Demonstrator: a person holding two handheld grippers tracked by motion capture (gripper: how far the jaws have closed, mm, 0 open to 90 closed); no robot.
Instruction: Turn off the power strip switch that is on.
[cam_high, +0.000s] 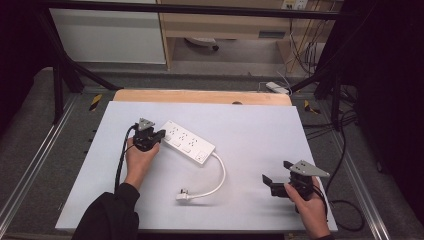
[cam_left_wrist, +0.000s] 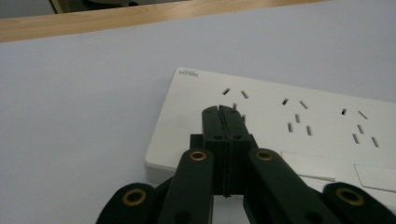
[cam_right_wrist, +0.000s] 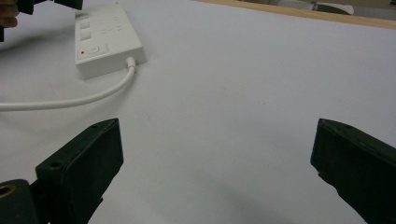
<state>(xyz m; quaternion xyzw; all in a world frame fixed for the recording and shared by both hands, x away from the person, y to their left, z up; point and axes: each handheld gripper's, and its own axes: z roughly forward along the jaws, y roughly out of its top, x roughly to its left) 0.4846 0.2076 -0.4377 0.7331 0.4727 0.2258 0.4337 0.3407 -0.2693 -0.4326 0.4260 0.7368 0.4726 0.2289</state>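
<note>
A white power strip (cam_high: 187, 141) lies at an angle on the white board, left of centre. Its white cable (cam_high: 217, 180) curls toward me and ends in a plug (cam_high: 183, 194). My left gripper (cam_high: 159, 134) is shut with nothing between its jaws. In the left gripper view its closed tips (cam_left_wrist: 223, 112) sit over the power strip (cam_left_wrist: 299, 126) at the end socket; whether they touch it I cannot tell. My right gripper (cam_high: 277, 172) stands open over bare board at the lower right. The right gripper view shows its jaws (cam_right_wrist: 217, 154) wide apart, with the power strip (cam_right_wrist: 105, 39) farther off.
The white board (cam_high: 260, 130) lies on a wooden table whose far edge (cam_high: 200, 96) shows beyond it. Black frame posts and metal rails run along both sides. Loose cables lie on the floor at the right (cam_high: 345, 205).
</note>
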